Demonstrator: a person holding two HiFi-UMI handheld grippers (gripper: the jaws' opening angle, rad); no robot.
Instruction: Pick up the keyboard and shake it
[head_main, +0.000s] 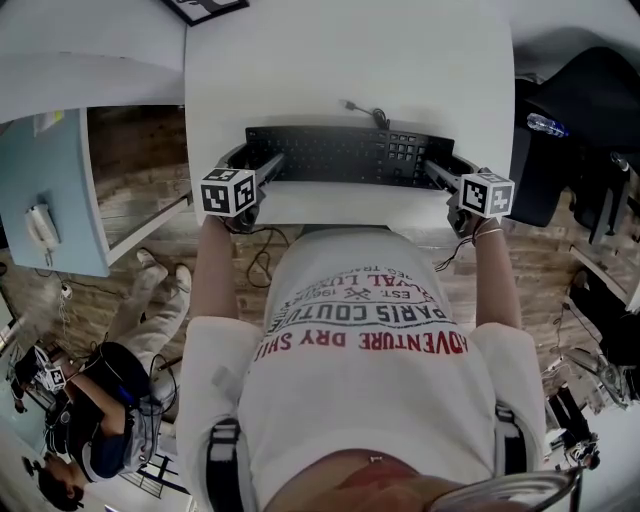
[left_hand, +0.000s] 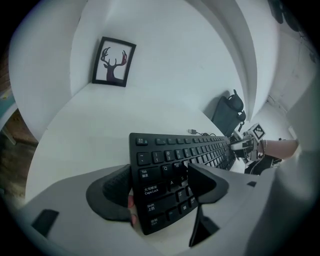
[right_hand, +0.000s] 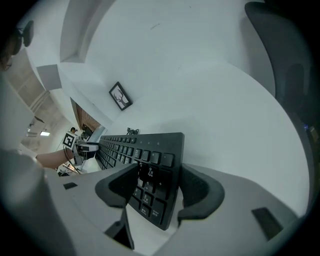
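A black full-size keyboard (head_main: 345, 155) stretches across the near part of the white table (head_main: 330, 60), its cable (head_main: 365, 110) trailing off the far edge. My left gripper (head_main: 262, 168) is shut on the keyboard's left end, and my right gripper (head_main: 440, 175) is shut on the number-pad end. In the left gripper view the jaws clamp the keyboard (left_hand: 175, 165) near the Caps Lock key, one above and one below. In the right gripper view the keyboard (right_hand: 145, 155) stands pinched between both pads. I cannot tell whether it is off the table.
A framed deer picture (head_main: 205, 8) lies at the table's far left corner. A black office chair (head_main: 560, 150) and a water bottle (head_main: 548, 125) are at the right. A light blue desk (head_main: 50, 200) stands left, and a person (head_main: 110, 400) sits on the floor below it.
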